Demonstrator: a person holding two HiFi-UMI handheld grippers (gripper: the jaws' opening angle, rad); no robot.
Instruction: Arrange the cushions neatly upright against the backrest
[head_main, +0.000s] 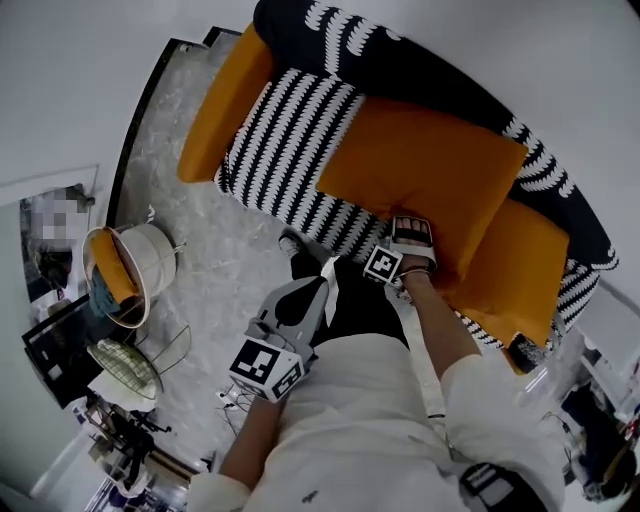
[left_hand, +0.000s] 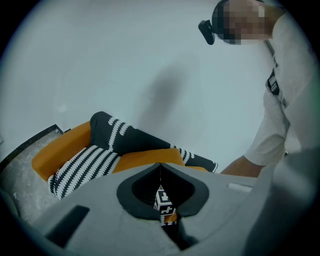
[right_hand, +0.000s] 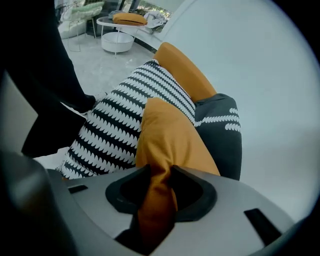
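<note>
A large orange cushion (head_main: 420, 165) lies slanted on the sofa's black-and-white striped seat (head_main: 290, 150), its upper edge near the dark patterned backrest (head_main: 400, 60). My right gripper (head_main: 411, 232) holds its near edge. In the right gripper view the orange cushion (right_hand: 170, 140) is pinched as a fold between the jaws of the right gripper (right_hand: 159, 175). My left gripper (head_main: 323, 272) hangs shut and empty in front of the person's body, short of the seat. In the left gripper view the left gripper (left_hand: 160, 167) points toward the cushion (left_hand: 145, 159).
Orange armrests (head_main: 225, 100) end the sofa, with another orange piece at the right end (head_main: 520, 270). A round white basket table (head_main: 130, 270) and a wire chair (head_main: 125, 365) stand on the marble floor to the left. The person's dark shoe (head_main: 293, 243) is by the seat front.
</note>
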